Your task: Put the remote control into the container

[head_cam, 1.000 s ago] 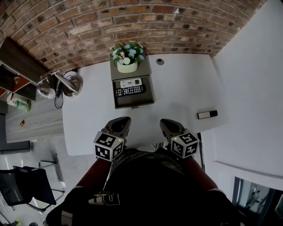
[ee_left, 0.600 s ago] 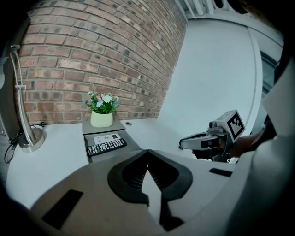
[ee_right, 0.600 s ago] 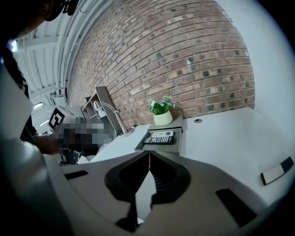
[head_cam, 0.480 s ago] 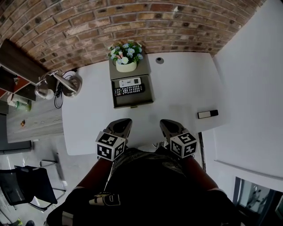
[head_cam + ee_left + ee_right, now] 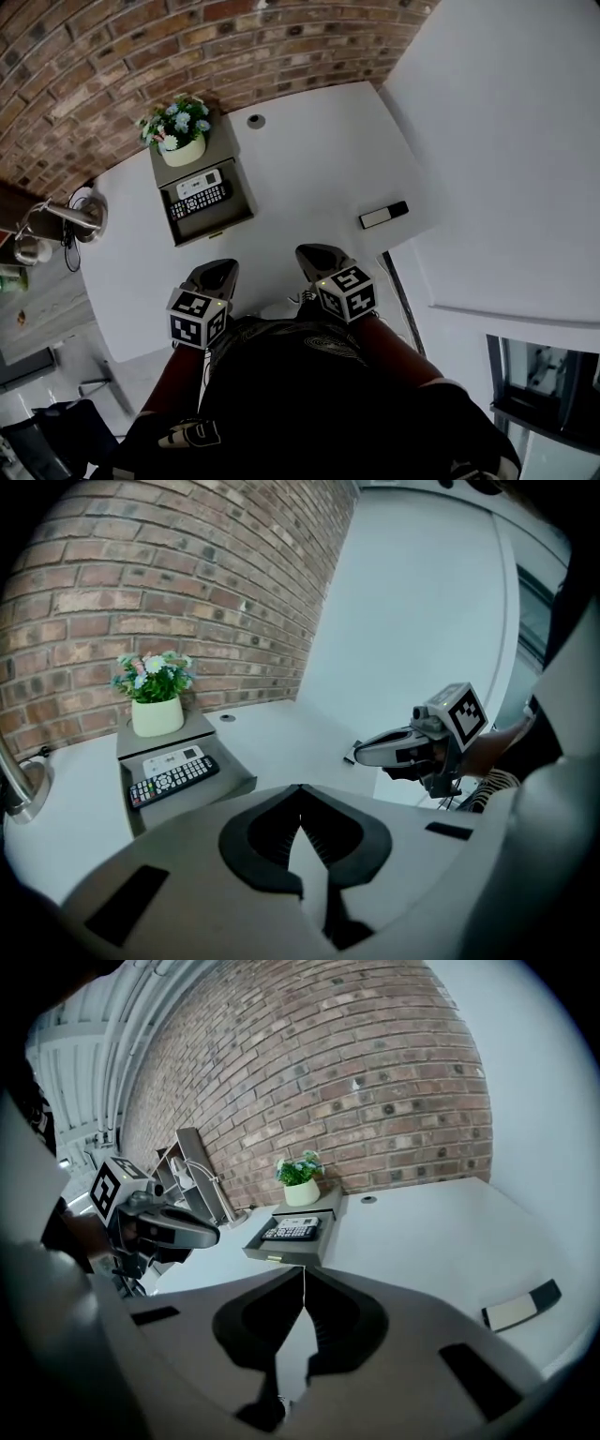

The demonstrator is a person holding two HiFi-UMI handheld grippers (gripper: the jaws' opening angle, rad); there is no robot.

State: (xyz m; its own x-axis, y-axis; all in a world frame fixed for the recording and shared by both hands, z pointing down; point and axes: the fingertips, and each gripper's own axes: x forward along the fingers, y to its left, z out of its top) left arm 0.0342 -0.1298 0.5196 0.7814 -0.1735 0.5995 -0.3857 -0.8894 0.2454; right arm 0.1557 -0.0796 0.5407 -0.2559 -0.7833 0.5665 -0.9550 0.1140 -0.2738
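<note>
Here we are, looking down over the white table [image 5: 309, 169] with the brick wall [image 5: 141, 56] running along its far side. Both grippers hang at the near edge, close to the person's body, and both are empty. In its own view the left gripper [image 5: 300, 787] has its jaws pressed together with nothing between them. The right gripper [image 5: 303, 1269] shows the same, jaws closed tip to tip on nothing at all. From overhead they sit side by side, a gap between them, each pointing out across the table.

The remote control [image 5: 384, 215], pale with a dark end, lies flat on the table out to the right, close to that edge and well apart from both grippers. The right gripper view catches it low on the right.

The container [image 5: 211, 220] is a grey box on the far left part of the table, well apart from the remote control. Its front tray is open toward the person. A white remote [image 5: 199, 184] and a black remote [image 5: 199, 201] already lie side by side in that tray, the white one further back. On the box's raised back section stands a flower pot [image 5: 180, 141], upright, just in front of the wall.
</note>
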